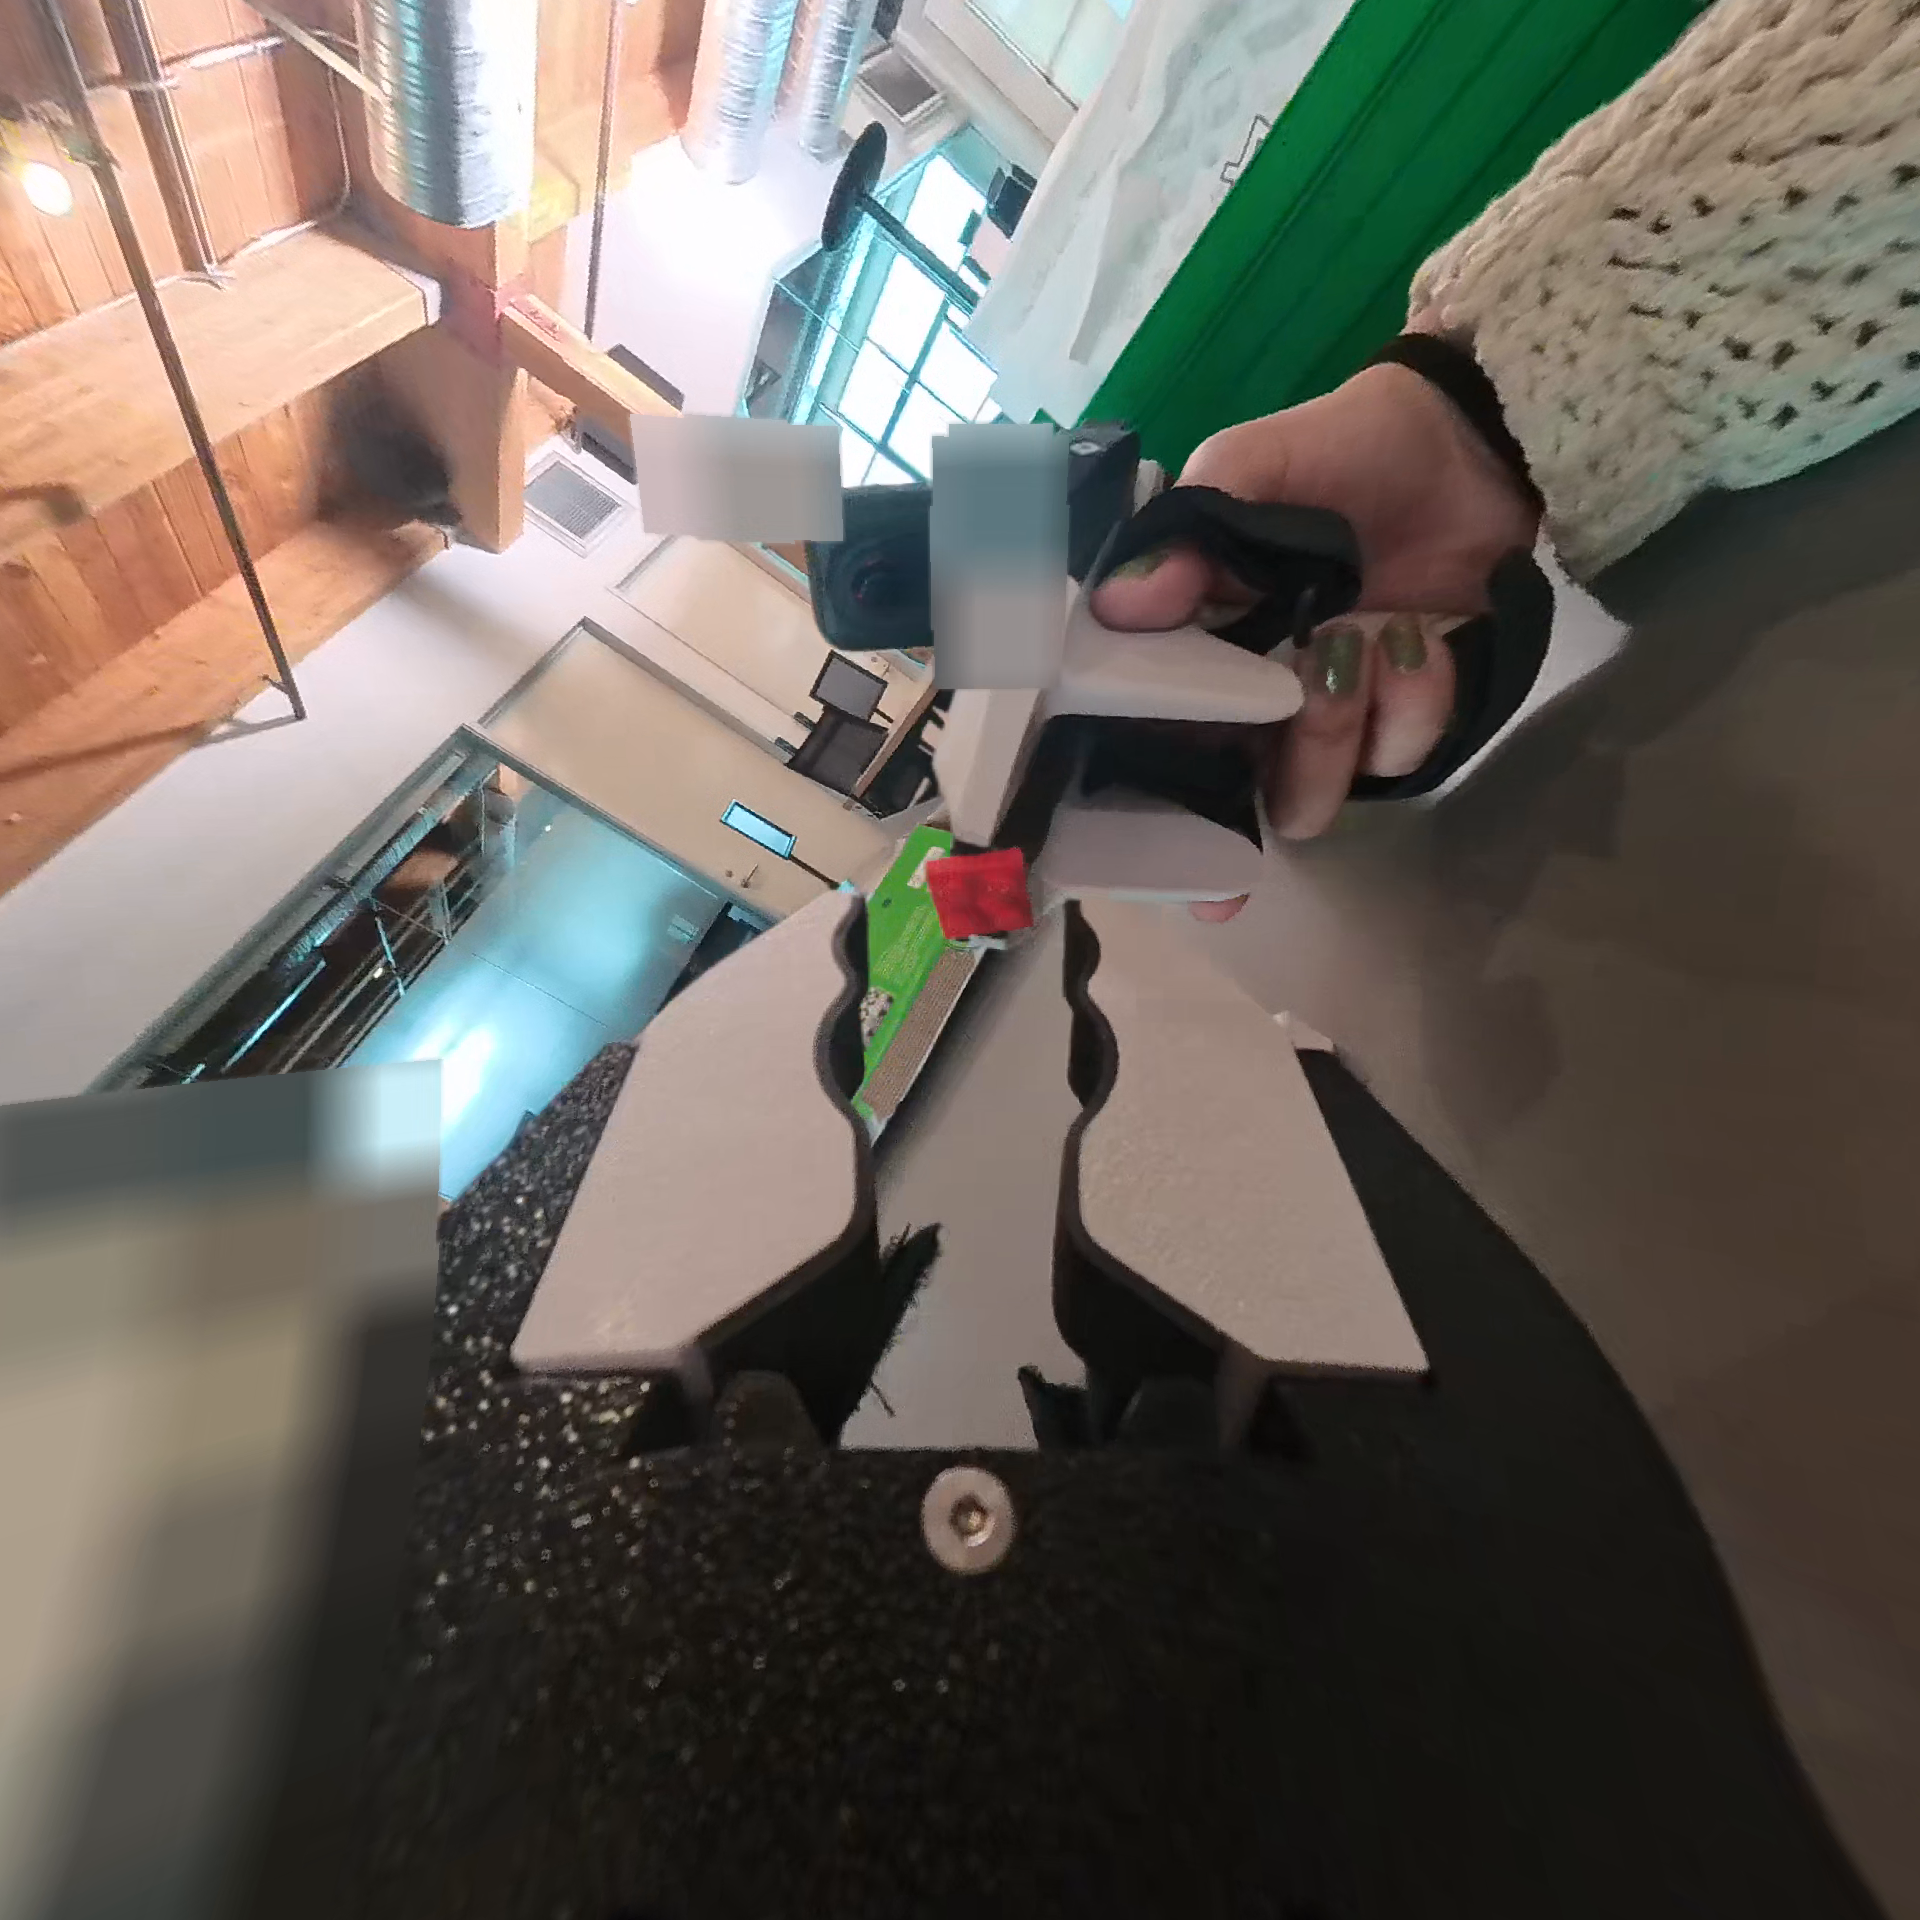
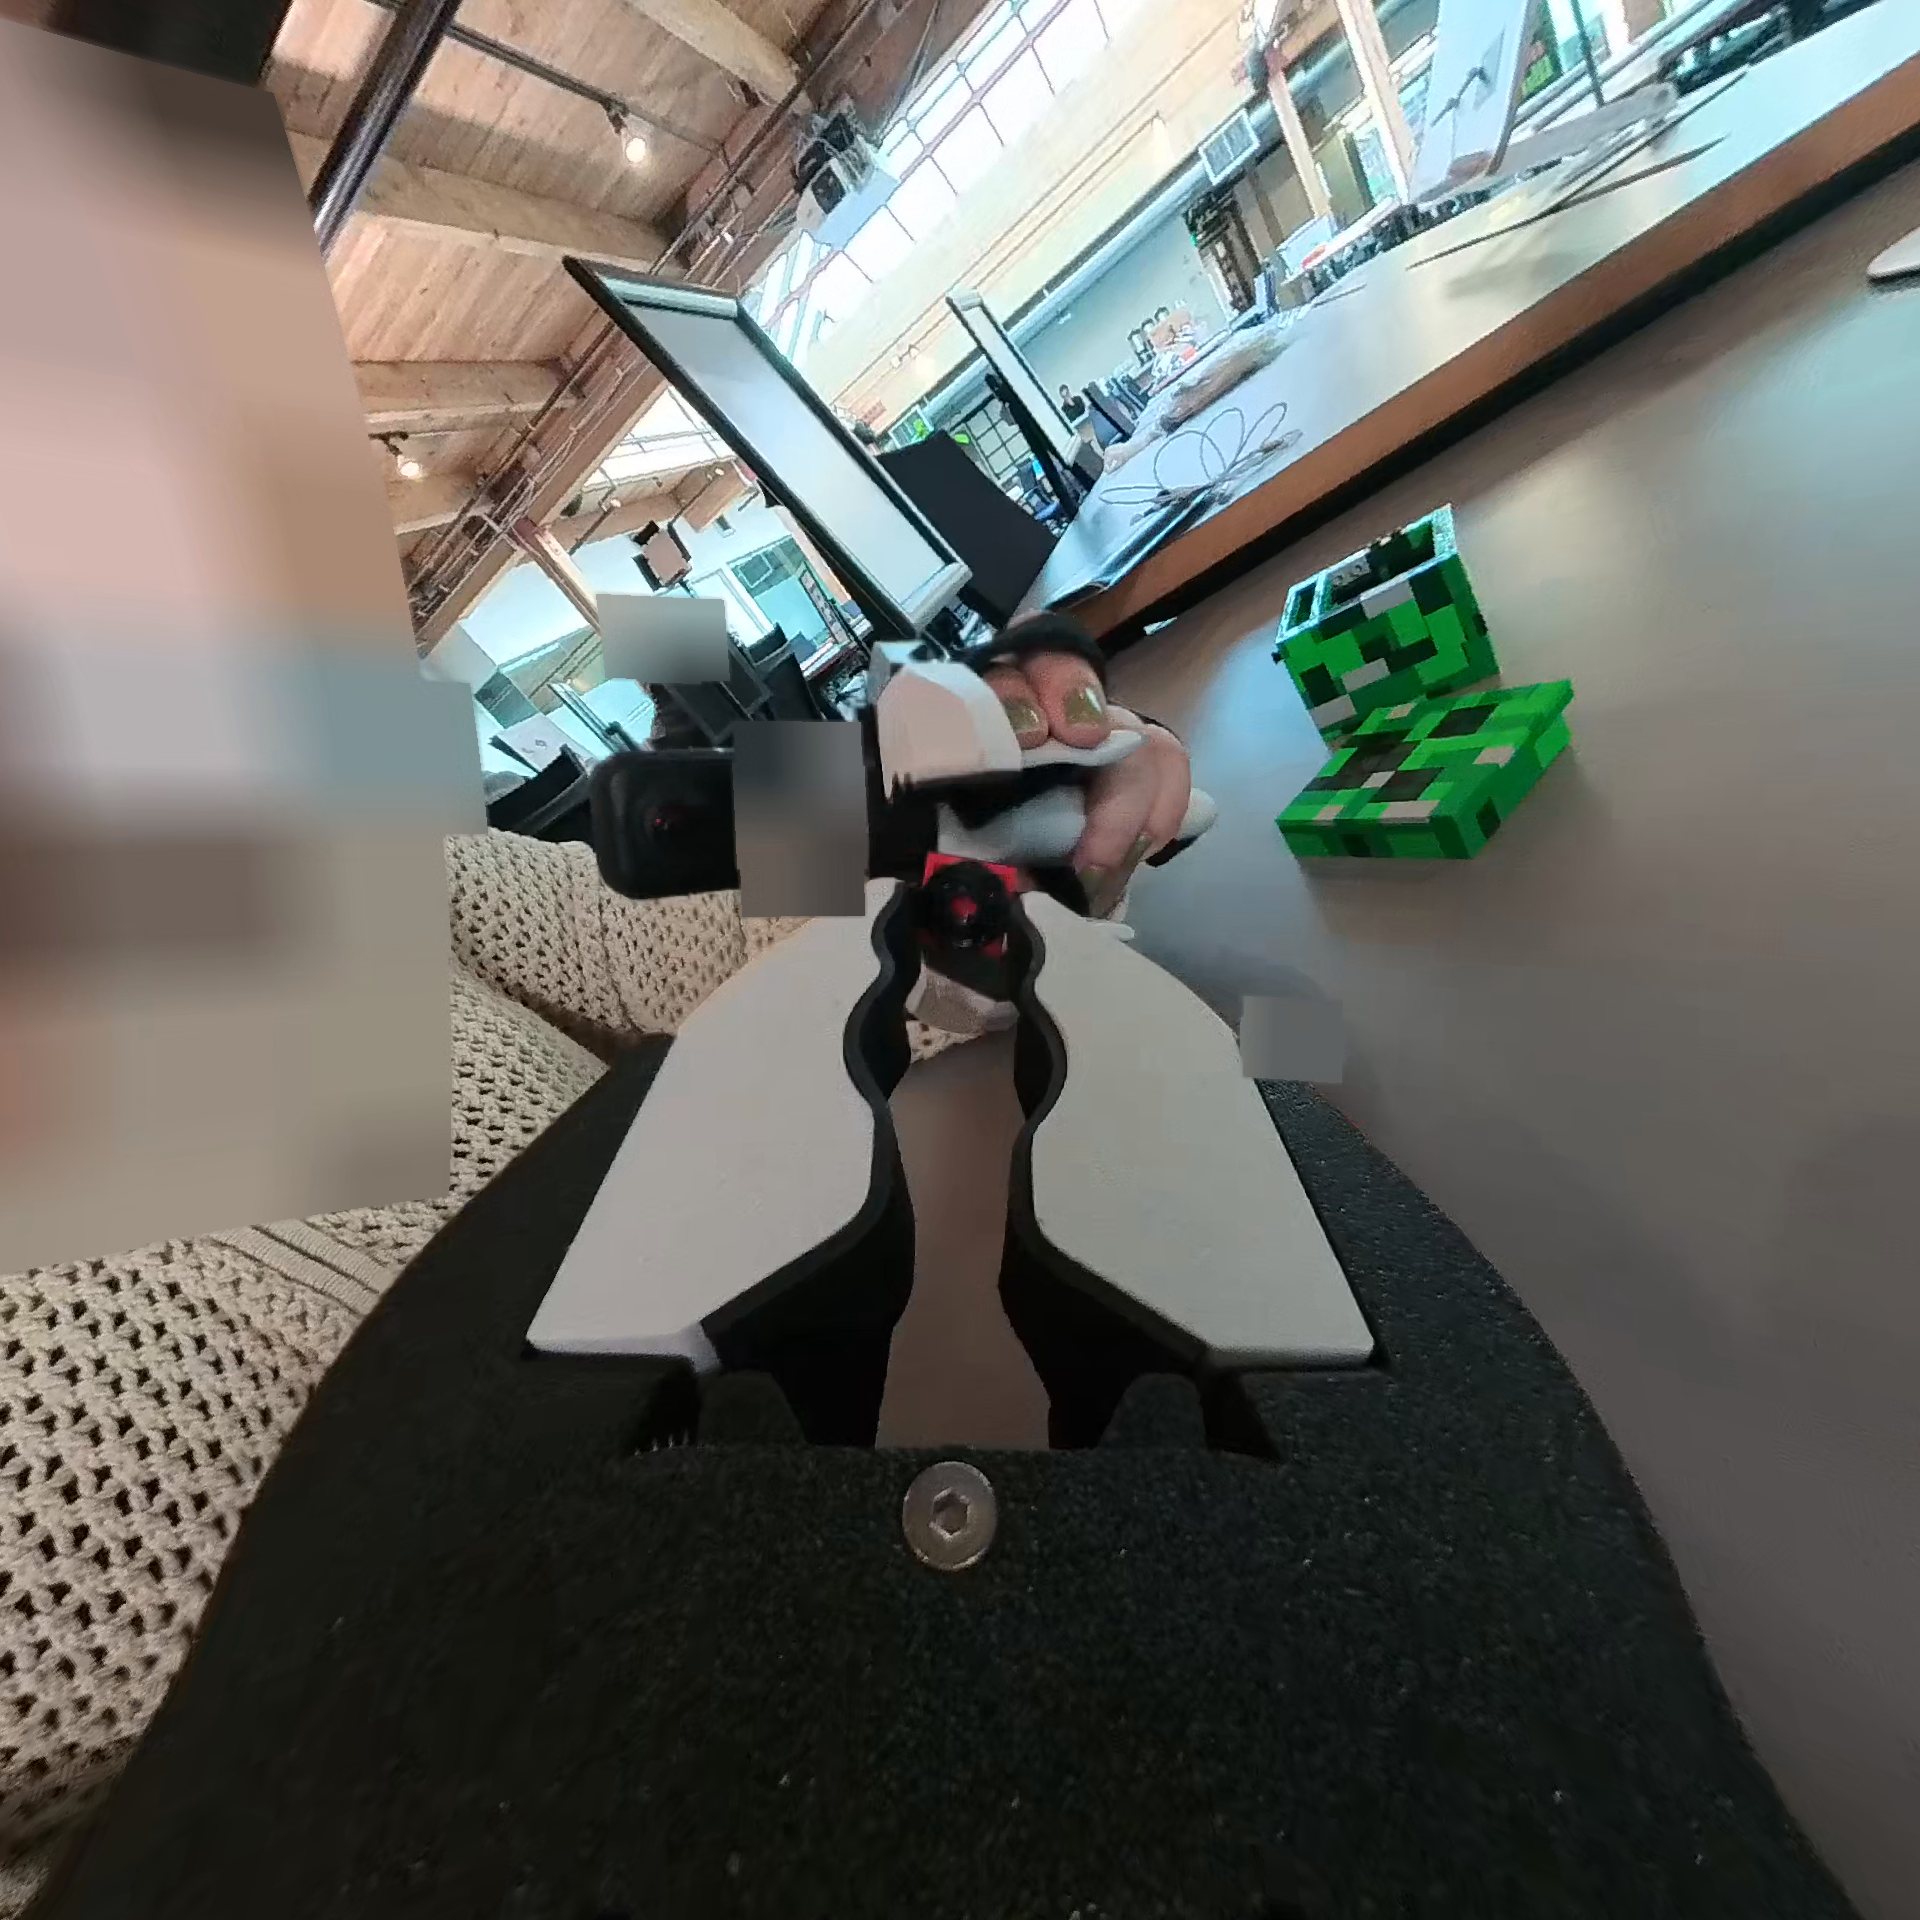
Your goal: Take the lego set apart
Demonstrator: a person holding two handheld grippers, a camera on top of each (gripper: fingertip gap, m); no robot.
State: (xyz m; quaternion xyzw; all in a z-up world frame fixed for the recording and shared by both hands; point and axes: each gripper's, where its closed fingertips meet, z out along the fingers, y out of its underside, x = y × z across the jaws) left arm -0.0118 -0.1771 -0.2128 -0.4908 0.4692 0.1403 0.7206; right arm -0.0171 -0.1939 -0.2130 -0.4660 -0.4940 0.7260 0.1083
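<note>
Above the grey table [image 2: 1662, 1039], the left gripper [image 1: 961, 935] pinches a green flat lego piece [image 1: 904, 966] while the right gripper [image 2: 961, 925] pinches its small red-and-black brick [image 2: 961, 920]; a straight, steady separation appears advisable.

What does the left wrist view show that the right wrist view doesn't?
Only the left wrist view shows a thin green plate beside the red brick. Only the right wrist view shows two green block pieces lying on the table. Both show the small red brick held up between the left hand-held gripper and the right hand-held gripper.
</note>
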